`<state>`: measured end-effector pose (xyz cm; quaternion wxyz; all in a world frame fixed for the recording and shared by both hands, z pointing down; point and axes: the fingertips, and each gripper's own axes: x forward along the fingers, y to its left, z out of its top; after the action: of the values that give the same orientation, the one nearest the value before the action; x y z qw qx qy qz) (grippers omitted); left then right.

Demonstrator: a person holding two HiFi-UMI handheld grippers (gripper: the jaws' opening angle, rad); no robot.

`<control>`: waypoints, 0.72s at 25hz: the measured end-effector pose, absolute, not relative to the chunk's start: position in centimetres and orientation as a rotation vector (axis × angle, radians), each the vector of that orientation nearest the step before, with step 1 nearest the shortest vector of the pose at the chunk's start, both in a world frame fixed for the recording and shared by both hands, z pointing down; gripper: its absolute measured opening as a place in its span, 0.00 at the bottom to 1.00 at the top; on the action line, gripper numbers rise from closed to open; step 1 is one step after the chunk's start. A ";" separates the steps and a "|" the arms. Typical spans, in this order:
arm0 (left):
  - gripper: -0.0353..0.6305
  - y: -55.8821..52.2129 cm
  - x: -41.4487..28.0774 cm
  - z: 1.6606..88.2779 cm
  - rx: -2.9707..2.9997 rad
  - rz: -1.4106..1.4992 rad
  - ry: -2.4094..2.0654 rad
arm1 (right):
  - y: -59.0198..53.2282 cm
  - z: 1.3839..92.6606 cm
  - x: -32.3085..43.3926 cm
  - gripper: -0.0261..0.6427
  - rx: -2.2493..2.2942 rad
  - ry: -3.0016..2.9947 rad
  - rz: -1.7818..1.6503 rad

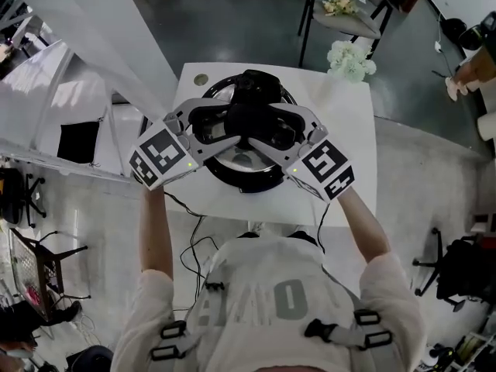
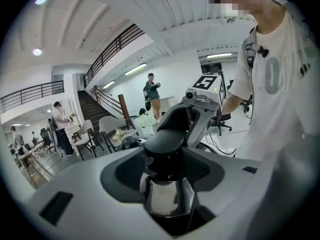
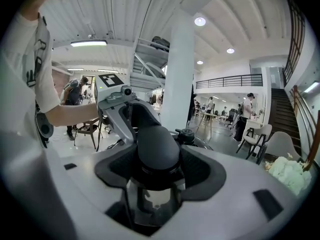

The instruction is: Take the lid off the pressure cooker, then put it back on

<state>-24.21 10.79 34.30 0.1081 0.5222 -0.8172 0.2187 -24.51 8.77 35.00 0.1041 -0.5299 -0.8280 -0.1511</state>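
The pressure cooker is a black-rimmed pot on a small white table. Its steel lid carries a black handle across the top. My left gripper grips the handle's left end and my right gripper its right end, so the two face each other over the lid. In the left gripper view the black handle sits between the jaws of the left gripper, with steel below it. The right gripper view shows the handle clamped by the right gripper.
White flowers stand at the table's back right corner and a small round disc lies at its back left. A white partition runs along the left. A chair stands behind the table. Cables hang at the front.
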 end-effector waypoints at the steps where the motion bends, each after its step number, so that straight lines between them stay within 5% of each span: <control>1: 0.40 10.7 -24.1 34.0 1.519 0.670 -2.409 | 8.7 34.8 -24.5 0.46 -1.577 -2.445 -0.453; 18: 0.41 8.9 -20.1 31.3 1.362 0.709 -2.524 | 7.0 31.9 -20.6 0.46 -1.741 -2.430 -0.509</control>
<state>-20.13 8.95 31.31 0.0937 0.4591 -0.8505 0.2389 -20.61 7.00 31.91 0.0546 -0.5734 -0.8001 -0.1677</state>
